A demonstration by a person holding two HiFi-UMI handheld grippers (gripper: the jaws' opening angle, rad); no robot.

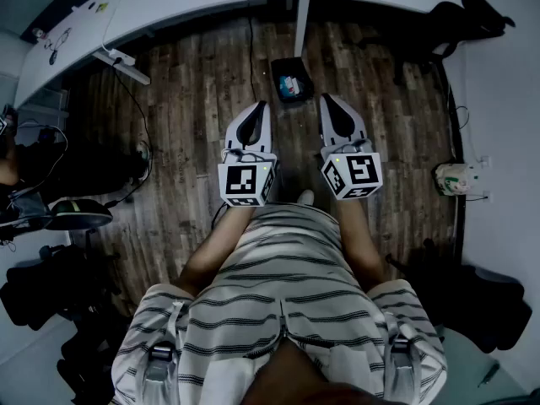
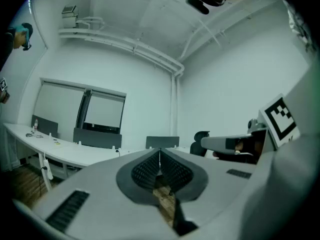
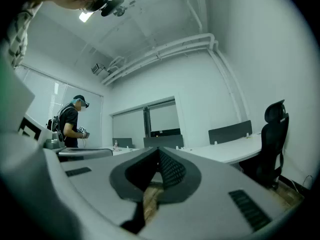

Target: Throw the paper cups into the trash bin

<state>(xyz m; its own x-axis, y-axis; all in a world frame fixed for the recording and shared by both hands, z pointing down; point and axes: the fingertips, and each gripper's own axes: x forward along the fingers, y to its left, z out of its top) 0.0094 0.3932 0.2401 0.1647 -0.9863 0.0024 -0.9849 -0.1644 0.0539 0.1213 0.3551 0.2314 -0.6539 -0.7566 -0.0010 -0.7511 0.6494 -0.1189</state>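
Two grippers are pointing out level over the wooden floor point(image 1: 194, 99), side by side. The left gripper point(image 1: 260, 108) is squeezing its jaws tight together with nothing between them, and the right gripper point(image 1: 326, 99) is doing the same. The black trash bin point(image 1: 277, 67) is sitting on the floor just past their tips, near the white desk point(image 1: 186, 2). Some small pale things point(image 1: 290, 84) are lying inside it, maybe paper cups, but they are too blurry to tell.
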